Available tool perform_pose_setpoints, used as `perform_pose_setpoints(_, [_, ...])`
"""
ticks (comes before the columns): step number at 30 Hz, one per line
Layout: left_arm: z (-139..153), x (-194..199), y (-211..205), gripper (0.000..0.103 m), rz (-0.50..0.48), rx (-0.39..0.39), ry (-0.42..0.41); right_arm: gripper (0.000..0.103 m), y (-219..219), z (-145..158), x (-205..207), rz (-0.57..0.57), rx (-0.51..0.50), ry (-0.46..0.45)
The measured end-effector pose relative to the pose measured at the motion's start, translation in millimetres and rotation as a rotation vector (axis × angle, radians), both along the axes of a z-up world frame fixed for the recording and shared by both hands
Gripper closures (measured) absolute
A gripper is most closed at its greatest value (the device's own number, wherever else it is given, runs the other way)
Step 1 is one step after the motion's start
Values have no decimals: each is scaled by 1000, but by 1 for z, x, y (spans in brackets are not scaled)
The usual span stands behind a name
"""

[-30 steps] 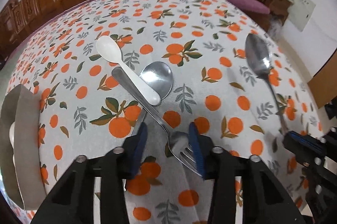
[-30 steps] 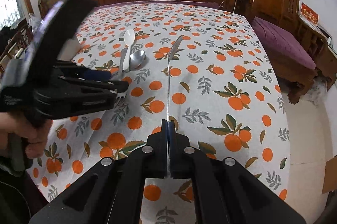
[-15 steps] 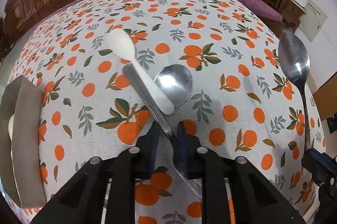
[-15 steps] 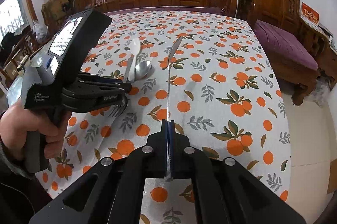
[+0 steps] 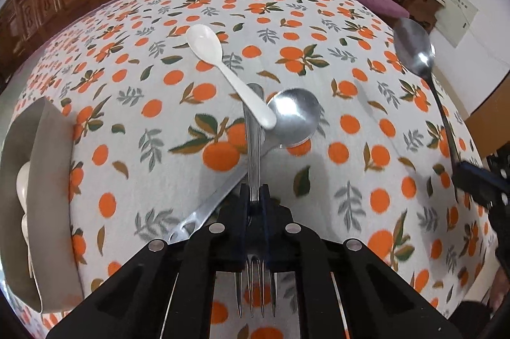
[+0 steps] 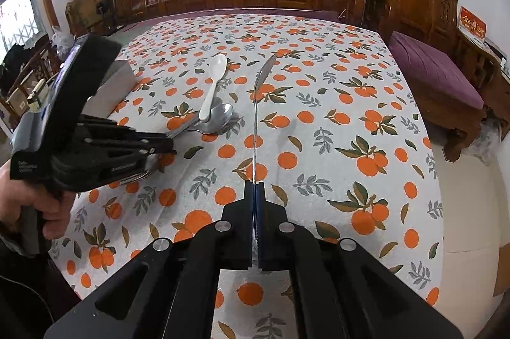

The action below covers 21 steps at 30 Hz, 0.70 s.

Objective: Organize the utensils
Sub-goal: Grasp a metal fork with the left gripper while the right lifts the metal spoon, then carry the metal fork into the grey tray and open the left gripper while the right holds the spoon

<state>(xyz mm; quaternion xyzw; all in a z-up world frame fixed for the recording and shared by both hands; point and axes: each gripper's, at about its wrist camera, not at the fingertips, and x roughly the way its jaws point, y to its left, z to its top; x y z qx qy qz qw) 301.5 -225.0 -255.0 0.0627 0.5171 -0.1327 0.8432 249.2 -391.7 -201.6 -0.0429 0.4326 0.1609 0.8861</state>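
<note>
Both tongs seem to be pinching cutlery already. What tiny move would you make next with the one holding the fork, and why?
Probably lift the fork slowly, straight up. The left tongs are shut on its neck, but its handle runs under the white spoon, beside the steel spoon, so a quick pull could scatter them. The gray holder waits to the left.

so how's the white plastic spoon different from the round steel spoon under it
The white plastic spoon is matte with a narrow oval bowl; the round steel spoon is shiny with a wider bowl. The white one's handle tip rests on the steel one's bowl. Neither is gripped.
</note>
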Motion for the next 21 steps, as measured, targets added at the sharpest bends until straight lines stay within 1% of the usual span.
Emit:
perform_pose_setpoints(7, [13, -20, 19, 97, -26, -38, -13, 101, 16, 8, -3, 29, -17, -8])
perform_pose_setpoints(14, [37, -36, 38, 97, -43, -68, -57, 101, 34, 15, -4, 53, -41, -12])
perform_pose_setpoints(21, [58, -53, 59, 97, -63, -108, -68, 101, 59, 26, -5, 79, -56, -18])
